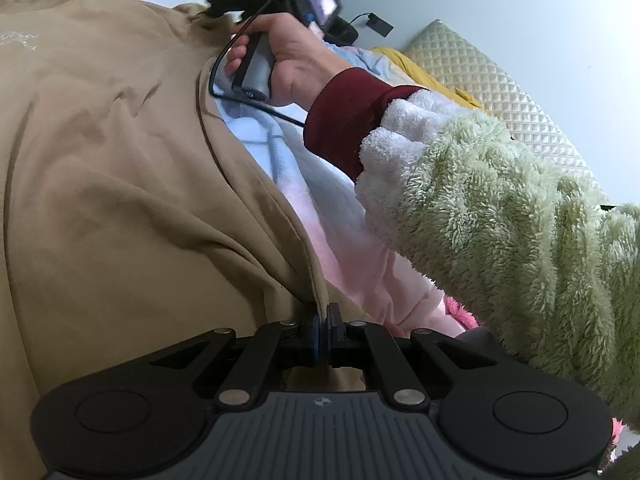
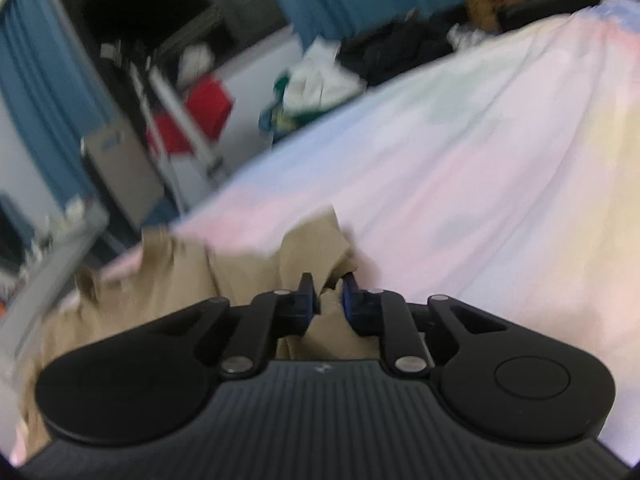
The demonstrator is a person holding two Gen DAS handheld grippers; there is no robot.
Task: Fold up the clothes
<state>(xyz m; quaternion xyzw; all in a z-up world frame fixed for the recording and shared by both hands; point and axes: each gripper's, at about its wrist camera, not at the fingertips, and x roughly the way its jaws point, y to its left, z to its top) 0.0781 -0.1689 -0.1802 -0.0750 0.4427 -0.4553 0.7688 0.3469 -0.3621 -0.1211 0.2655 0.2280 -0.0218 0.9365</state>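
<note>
Left gripper point(image 1: 322, 322): jaws closed on the hem of the tan shirt point(image 1: 112, 168). Right gripper point(image 2: 328, 300): jaws pinching a bunched shirt corner. The shirt lies spread, wrinkled, on the pastel bed point(image 2: 460, 168), partly lifted. No finished fold is visible; how far folding stands, I cannot tell.

tan t-shirt point(image 1: 120, 168) spread wrinkled on pastel bedsheet point(image 2: 460, 152).
</note>
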